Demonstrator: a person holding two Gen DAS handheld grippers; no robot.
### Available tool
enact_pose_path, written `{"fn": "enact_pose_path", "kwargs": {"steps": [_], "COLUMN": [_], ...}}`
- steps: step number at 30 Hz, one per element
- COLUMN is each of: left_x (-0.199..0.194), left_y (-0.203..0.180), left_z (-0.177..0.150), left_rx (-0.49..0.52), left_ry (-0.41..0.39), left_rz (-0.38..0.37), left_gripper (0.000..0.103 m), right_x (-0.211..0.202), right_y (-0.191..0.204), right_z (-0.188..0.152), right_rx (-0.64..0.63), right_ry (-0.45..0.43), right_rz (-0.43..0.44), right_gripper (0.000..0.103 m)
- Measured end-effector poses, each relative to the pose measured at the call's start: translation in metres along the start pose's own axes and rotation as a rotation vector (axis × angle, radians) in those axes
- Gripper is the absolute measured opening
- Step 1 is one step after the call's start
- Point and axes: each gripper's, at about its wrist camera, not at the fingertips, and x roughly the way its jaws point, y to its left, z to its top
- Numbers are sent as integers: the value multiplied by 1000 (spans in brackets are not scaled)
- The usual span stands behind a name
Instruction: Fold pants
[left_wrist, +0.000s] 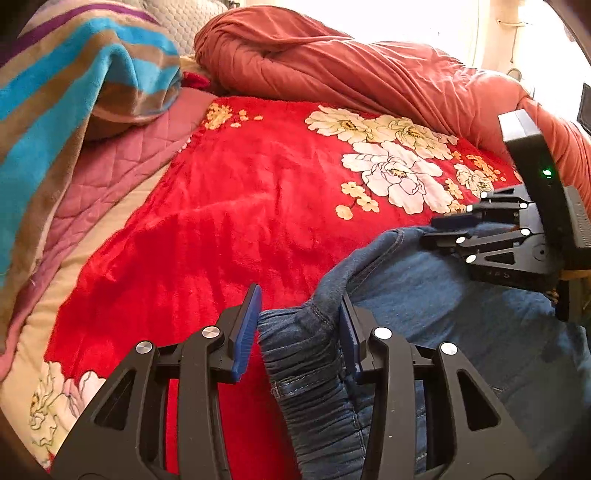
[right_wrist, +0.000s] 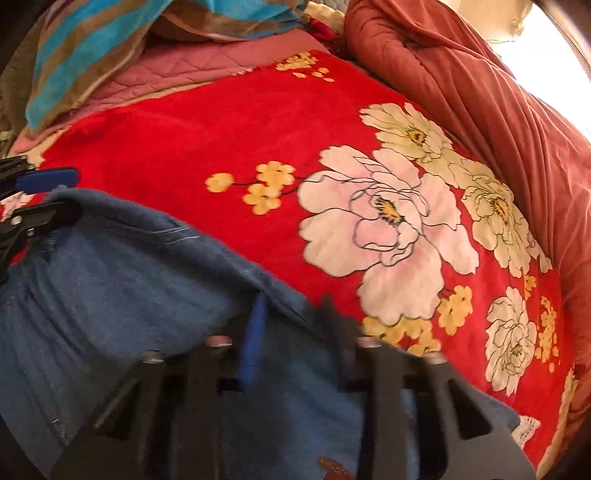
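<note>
You have the blue denim pants with an elastic, gathered waistband (left_wrist: 314, 369) lying on the red plush floral blanket (left_wrist: 229, 206) that covers the bed, still loose and rumpled, no finished fold showing. Your left hand-held gripper (left_wrist: 301, 325) sits partly spread around the bunched waistband, left pad clear of the cloth; your right hand-held gripper (left_wrist: 439, 230) looks nearly pressed together, pinching the upper edge. Judged early: both corners being taken, the folding all remains.

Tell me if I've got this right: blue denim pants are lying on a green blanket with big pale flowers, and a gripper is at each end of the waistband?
Nearly. The blanket under the denim pants is red, not green, as both wrist views show. The flowers and the rest stand.
</note>
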Motion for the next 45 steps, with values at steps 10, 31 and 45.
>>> {"fn": "enact_pose_path", "kwargs": {"steps": [10, 31, 45], "left_x": [-29, -132, -143], "left_y": [-1, -25, -38], "left_z": [-1, -107, -105], "left_rx": [-11, 10, 24], "left_ry": [-82, -1, -21], "left_rz": [-16, -75, -28], "left_gripper": [31, 31, 31], "right_x": [-92, -210, -164], "right_y": [-2, 128, 144], "right_z": [-38, -179, -175], "right_rx": [146, 24, -386], "right_ry": [-209, -240, -199], "right_rz": [56, 297, -141], "right_gripper": [7, 0, 51]}}
